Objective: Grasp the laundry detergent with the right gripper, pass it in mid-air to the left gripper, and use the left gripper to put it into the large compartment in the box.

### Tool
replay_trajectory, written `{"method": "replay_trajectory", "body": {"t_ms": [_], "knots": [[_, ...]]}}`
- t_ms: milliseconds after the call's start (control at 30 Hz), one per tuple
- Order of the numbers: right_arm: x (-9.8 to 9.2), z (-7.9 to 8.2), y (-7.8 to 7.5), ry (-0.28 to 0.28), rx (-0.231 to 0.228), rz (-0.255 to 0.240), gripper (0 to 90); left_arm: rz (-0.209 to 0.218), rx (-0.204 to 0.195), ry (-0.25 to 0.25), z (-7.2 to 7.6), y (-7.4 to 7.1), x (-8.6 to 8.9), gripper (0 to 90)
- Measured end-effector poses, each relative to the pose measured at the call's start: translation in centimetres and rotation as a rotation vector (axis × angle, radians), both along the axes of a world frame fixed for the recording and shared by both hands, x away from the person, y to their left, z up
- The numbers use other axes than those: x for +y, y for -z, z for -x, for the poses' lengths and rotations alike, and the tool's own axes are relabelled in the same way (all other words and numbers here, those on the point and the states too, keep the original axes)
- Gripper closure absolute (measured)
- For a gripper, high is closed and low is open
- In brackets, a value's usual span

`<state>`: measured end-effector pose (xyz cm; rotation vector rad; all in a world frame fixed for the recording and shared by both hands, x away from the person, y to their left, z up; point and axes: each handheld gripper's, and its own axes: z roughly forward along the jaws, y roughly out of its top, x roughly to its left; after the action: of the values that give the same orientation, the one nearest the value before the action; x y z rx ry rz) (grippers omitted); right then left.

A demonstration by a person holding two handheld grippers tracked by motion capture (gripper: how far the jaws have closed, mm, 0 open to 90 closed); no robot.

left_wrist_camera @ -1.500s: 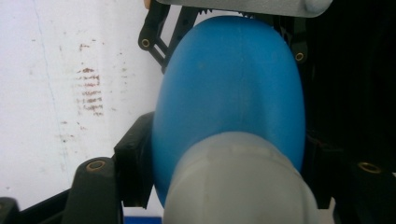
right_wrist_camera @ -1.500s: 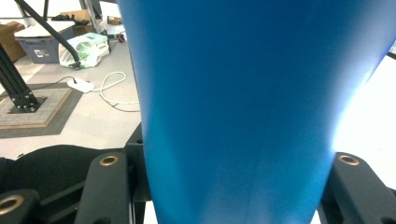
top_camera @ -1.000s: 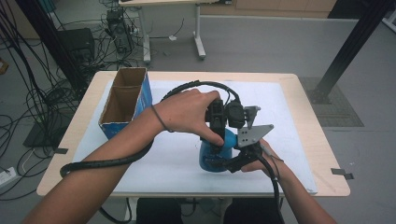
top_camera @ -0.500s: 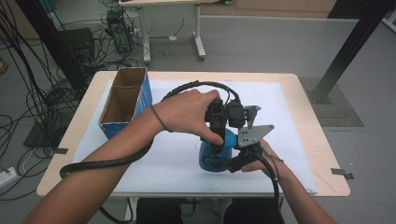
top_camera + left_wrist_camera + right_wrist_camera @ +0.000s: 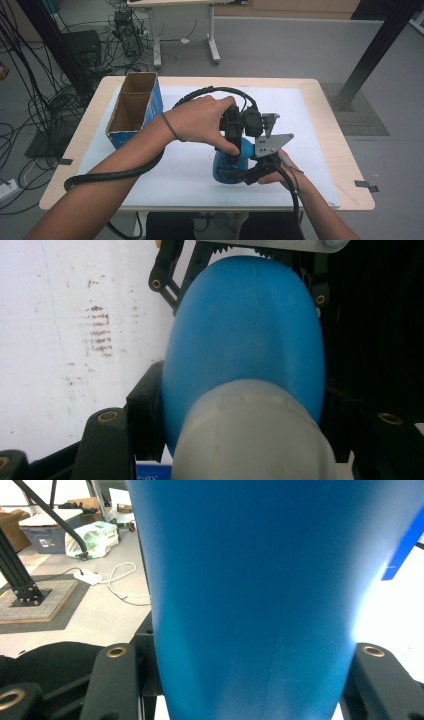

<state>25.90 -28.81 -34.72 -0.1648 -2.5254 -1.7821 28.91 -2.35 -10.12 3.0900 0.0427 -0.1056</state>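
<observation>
The blue bottle [image 5: 230, 167], standing upright on the white mat [image 5: 310, 150] near the table's front edge, was gripped from above at its neck by the left gripper [image 5: 233, 159] and low on its body by the right gripper [image 5: 239, 175].

One blue plastic bottle [image 5: 227, 167] at centre, one open cardboard box [image 5: 134, 107] at ten o'clock, two black handheld grippers [image 5: 235, 131], one white table mat [image 5: 305, 125].
</observation>
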Motion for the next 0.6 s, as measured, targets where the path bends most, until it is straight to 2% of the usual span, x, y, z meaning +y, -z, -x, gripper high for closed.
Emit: {"method": "replay_trajectory", "body": {"t_ms": [600], "knots": [[0.13, -0.05, 0.06, 0.000, -0.001, -0.004, 42.3, 0.005, -0.005, -0.005, 0.12, -0.02, 0.22, 37.3]]}}
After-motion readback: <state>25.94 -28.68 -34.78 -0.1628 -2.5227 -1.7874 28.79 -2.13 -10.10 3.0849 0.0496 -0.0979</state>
